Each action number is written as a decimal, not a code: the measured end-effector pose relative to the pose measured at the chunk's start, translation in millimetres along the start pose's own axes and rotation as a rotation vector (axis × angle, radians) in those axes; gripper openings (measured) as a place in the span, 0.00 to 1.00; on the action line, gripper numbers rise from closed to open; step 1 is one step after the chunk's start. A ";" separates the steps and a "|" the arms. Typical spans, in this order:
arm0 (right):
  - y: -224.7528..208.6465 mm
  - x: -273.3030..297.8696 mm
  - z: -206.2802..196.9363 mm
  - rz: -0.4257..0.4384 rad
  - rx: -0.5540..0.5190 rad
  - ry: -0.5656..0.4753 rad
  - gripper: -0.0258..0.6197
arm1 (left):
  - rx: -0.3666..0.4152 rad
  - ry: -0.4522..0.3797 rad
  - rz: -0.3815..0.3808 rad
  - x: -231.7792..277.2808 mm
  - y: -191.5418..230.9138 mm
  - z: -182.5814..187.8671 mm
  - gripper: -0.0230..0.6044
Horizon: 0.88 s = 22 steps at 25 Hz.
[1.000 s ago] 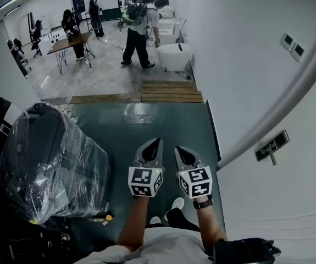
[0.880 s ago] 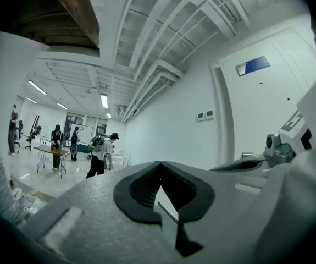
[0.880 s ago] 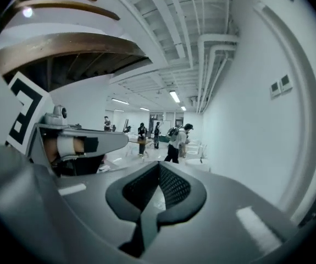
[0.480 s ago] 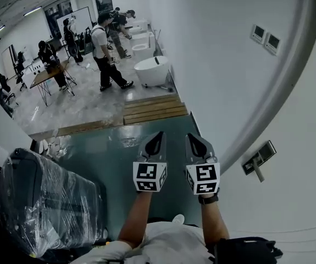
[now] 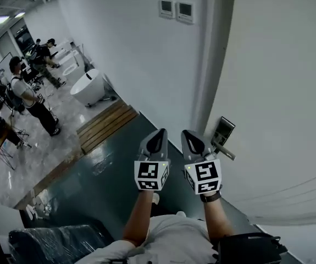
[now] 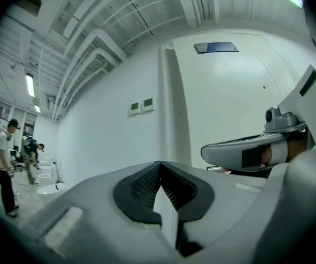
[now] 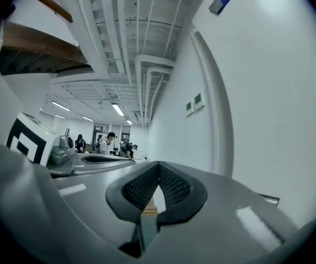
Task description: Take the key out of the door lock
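view has swung right since a second ago — the door lock now sits just right of the right gripper, apart from it; left gripper beside it, both jaws pressed together, empty — key too small to tell.

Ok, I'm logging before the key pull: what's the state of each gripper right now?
Left gripper: closed, holding nothing.
Right gripper: closed, holding nothing.

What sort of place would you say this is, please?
Probably an indoor showroom or test hall: a door with a lock plate, wall control panels, and a freestanding bathtub on the polished floor beyond.
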State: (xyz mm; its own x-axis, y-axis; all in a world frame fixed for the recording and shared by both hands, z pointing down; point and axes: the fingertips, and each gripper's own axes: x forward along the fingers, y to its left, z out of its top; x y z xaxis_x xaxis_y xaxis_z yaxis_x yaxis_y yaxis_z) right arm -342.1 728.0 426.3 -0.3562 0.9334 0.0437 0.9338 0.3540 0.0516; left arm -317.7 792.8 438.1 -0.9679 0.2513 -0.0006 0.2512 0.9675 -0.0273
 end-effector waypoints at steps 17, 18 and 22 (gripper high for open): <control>-149.0 -53.7 -23.6 -0.636 0.080 0.087 0.04 | -0.014 0.057 -0.626 140.6 -125.4 -9.3 0.04; -152.0 -56.5 -28.3 -0.661 0.095 0.096 0.04 | -0.014 0.068 -0.647 142.9 -129.3 -13.6 0.04; -158.1 -67.6 -45.0 -0.747 0.156 0.127 0.04 | -0.007 0.115 -0.707 151.4 -139.4 -28.9 0.04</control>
State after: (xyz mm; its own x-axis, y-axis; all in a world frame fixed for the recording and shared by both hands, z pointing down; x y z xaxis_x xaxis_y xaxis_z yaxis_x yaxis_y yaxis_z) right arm -467.1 606.2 460.1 -0.8859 0.4327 0.1670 0.4344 0.9003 -0.0284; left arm -499.1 696.7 470.7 -0.8923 -0.4351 0.1202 -0.4356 0.8998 0.0238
